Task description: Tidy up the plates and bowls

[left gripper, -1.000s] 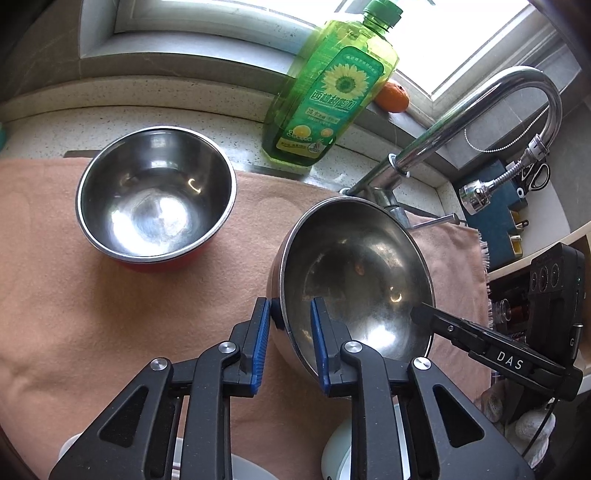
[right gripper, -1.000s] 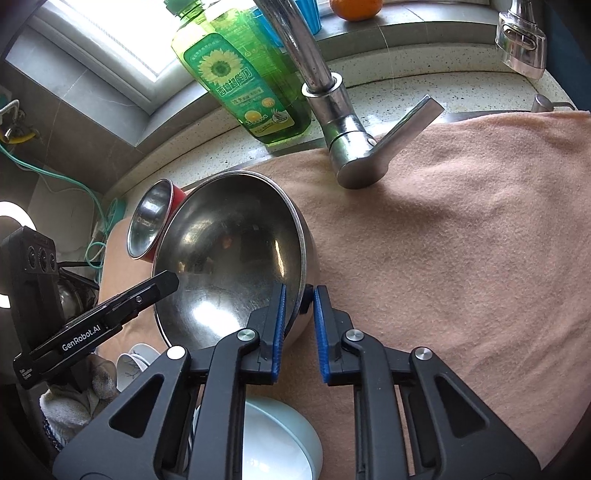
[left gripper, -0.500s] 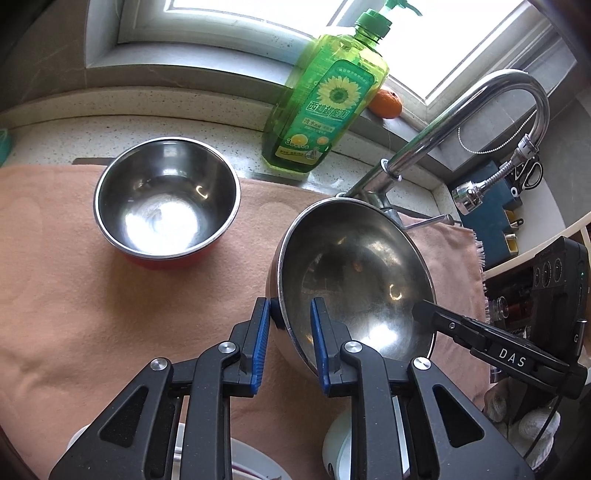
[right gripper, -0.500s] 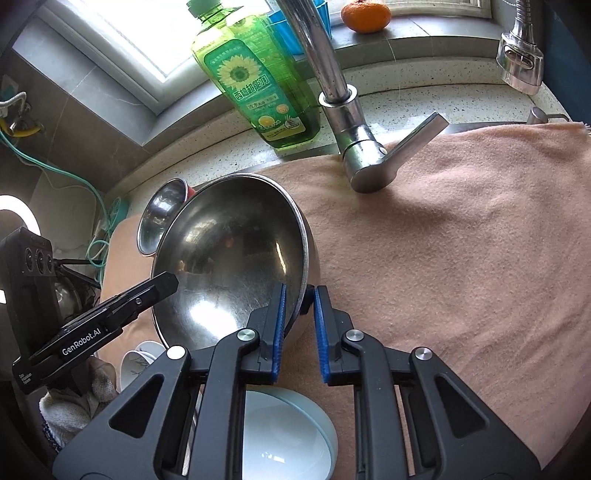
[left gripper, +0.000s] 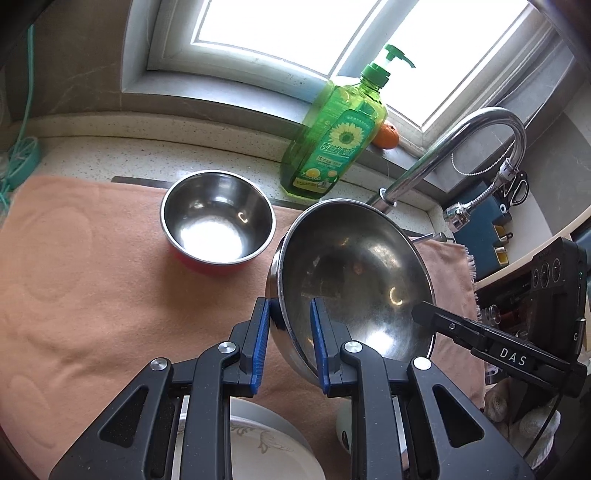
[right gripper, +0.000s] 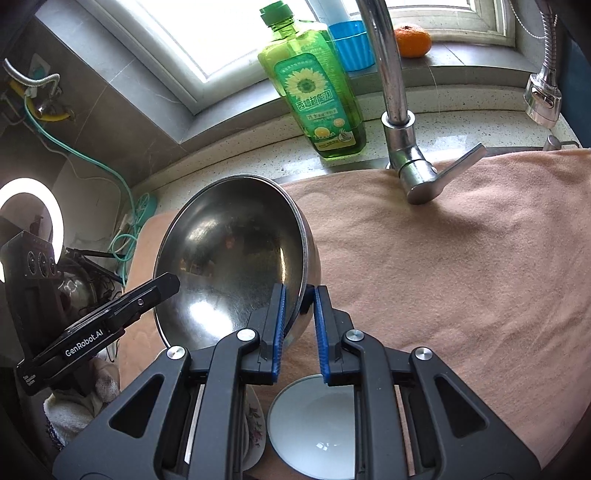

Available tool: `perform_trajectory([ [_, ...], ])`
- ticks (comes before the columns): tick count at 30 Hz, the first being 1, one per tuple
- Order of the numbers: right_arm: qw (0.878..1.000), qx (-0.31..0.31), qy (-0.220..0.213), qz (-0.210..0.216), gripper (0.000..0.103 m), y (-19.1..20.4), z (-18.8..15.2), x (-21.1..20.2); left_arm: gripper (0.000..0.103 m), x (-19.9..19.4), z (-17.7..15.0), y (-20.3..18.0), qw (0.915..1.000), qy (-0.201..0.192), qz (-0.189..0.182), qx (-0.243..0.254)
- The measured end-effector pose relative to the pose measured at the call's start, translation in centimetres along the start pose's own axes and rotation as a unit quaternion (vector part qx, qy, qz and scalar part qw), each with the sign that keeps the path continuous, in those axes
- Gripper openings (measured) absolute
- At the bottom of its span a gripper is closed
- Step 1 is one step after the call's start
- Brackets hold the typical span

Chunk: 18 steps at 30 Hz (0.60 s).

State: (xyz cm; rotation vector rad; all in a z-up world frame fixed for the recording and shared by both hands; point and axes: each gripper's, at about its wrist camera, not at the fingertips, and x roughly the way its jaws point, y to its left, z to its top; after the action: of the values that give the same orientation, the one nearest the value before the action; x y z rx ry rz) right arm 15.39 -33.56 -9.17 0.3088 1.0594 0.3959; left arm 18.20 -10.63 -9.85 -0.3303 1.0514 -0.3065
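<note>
A large steel bowl (left gripper: pixel 354 280) hangs tilted above the peach towel (left gripper: pixel 92 295), held on both sides. My left gripper (left gripper: pixel 288 328) is shut on its left rim. My right gripper (right gripper: pixel 299 314) is shut on its right rim; the bowl also shows in the right wrist view (right gripper: pixel 232 266). A smaller steel bowl with a red outside (left gripper: pixel 218 221) stands upright on the towel, to the left of the large one. A white plate (left gripper: pixel 266 443) and a white bowl (right gripper: pixel 314 424) lie below the grippers near the front edge.
A green dish soap bottle (left gripper: pixel 332 140) stands at the back by the window. The chrome tap (right gripper: pixel 399 122) and its lever (right gripper: pixel 443 177) rise at the back right. An orange (right gripper: pixel 412 35) and a blue cup (right gripper: pixel 351 44) sit on the sill.
Both grippers have lifted the large bowl up and back from the towel. The small red bowl and the soap bottle now look farther away. The grips have not changed.
</note>
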Motion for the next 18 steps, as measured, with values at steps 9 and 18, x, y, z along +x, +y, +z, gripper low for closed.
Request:
perform_trajectory([
  [9,1.0,-0.025,0.004,0.012,0.016,4.6,-0.9,0.5,0.02,-3.4,-0.8,3.3,0.9995,-0.021,0.007,-0.021],
  [18,0.997,-0.06,0.019,0.033,0.016,9.8,-2.6,1.8,0.02,-7.1,-2.2,7.0,0.9978,-0.043,0.028,-0.043],
])
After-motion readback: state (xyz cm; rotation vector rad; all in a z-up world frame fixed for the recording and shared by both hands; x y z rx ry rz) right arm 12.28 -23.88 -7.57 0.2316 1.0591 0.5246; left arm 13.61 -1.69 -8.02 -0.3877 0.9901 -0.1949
